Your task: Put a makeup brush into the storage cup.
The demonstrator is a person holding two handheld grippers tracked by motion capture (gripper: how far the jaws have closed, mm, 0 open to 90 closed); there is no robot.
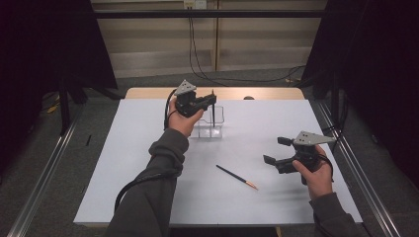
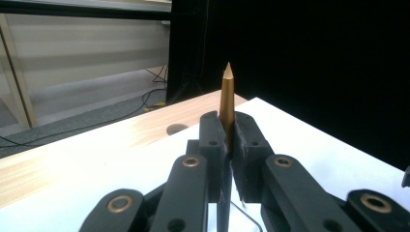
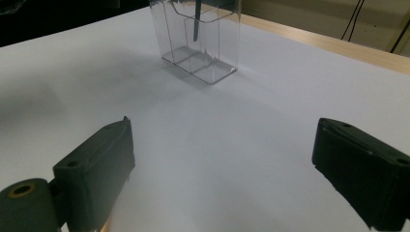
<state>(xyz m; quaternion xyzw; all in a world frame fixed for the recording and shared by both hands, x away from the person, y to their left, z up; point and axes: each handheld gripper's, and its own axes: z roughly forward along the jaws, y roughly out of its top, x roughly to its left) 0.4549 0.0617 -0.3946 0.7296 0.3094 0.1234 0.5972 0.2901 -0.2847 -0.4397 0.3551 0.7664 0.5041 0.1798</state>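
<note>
My left gripper [image 1: 212, 100] is shut on a thin pen [image 1: 213, 112] and holds it upright over a clear plastic holder [image 1: 219, 129] at the far middle of the table. In the left gripper view the pen's gold pointed end [image 2: 227, 92] rises from between the closed jaws [image 2: 228, 126]. The right gripper view shows the clear holder [image 3: 212, 53] with its inner dividers and the pen's dark shaft [image 3: 196, 26] reaching down into it. A second black pen [image 1: 236, 177] with a copper tip lies flat near the table's middle. My right gripper [image 1: 275, 150] hovers to its right, open and empty [image 3: 222, 150].
A white sheet [image 1: 123, 163] covers the table, with a strip of bare wood [image 1: 148, 93] along the far edge. Black cables [image 1: 197, 64] run over the grey floor behind. Dark curtains and metal rails flank both sides.
</note>
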